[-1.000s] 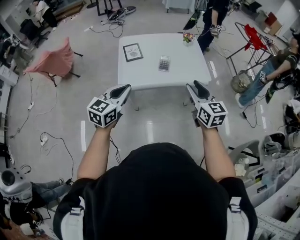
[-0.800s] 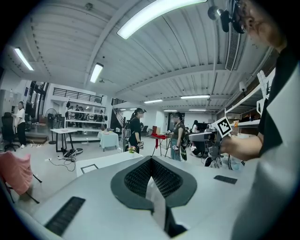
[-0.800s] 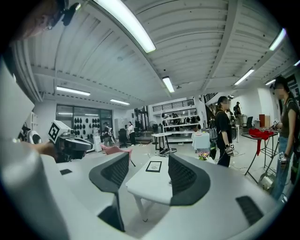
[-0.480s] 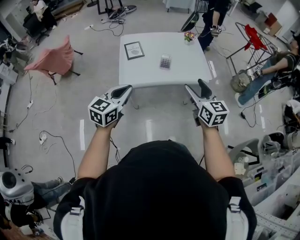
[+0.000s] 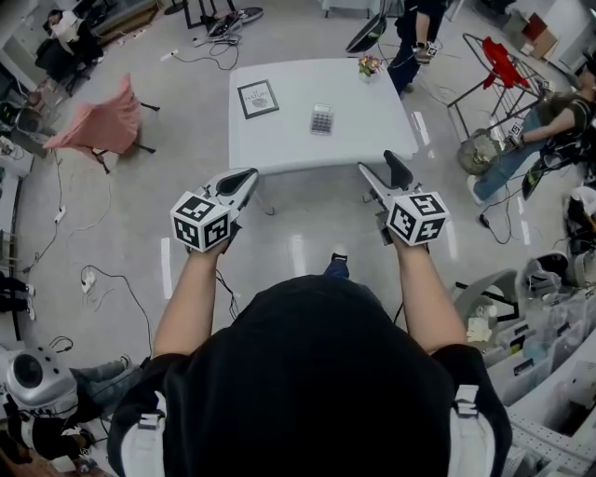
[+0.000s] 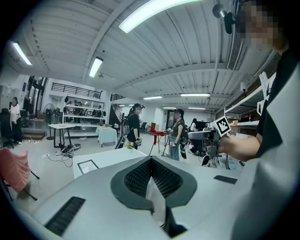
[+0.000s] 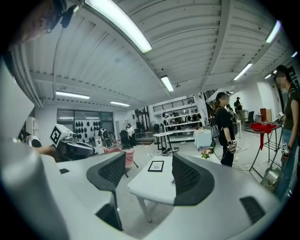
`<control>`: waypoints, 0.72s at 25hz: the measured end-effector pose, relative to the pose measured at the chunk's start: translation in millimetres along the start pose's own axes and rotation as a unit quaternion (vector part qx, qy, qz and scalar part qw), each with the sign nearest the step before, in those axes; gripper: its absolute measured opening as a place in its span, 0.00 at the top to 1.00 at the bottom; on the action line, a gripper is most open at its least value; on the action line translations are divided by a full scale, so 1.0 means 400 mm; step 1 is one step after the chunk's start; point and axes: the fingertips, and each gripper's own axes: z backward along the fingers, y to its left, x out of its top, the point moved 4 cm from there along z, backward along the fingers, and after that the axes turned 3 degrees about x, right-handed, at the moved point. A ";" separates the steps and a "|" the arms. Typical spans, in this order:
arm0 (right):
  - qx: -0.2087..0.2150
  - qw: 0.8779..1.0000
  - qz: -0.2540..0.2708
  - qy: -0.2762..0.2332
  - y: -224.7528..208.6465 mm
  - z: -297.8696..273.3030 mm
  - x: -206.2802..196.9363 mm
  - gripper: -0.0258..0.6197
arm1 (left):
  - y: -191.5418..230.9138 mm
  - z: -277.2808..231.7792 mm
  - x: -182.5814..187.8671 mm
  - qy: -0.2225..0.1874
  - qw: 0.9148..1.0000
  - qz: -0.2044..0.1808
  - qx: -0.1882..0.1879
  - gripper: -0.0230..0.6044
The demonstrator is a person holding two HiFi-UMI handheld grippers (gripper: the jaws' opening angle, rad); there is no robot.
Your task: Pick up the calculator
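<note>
At the far left a pink chair (image 5: 98,119) stands on the floor (image 5: 186,74), well apart from the white table (image 5: 279,144). The left gripper (image 5: 246,175) is held out short of the table's near edge, above the floor. Its jaws are pressed together with nothing in them; the left gripper view shows them meeting at the tips. On the table, a framed picture (image 5: 258,98) lies near the far left corner. The calculator (image 5: 322,119) lies flat about mid-table, to the picture's right and a little nearer the grippers, and neither gripper touches it. A small bunch of flowers (image 5: 371,66) stands at the far right corner. The right gripper (image 5: 376,163) is also held short of the near edge, toward the table's right side. Its jaws have just been opening and now stand wide. Nothing is between them; the right gripper view looks through the gap to the table and picture beyond. Both grippers are well apart from the calculator. A bystander (image 5: 419,23) stands by the flower corner. Further right are a rack (image 5: 503,67) hung with red cloth and a seated person (image 5: 549,121).
</note>
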 end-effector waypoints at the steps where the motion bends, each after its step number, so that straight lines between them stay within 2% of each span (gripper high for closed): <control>1: 0.001 1.000 -0.001 0.001 -0.011 -0.007 -0.002 0.46 | 0.004 -0.012 0.000 0.001 1.000 0.000 0.000 0.93; 18: 0.021 0.999 -0.016 0.026 -0.216 -0.148 0.019 0.45 | 0.066 -0.247 0.032 0.019 1.000 0.025 0.001 0.93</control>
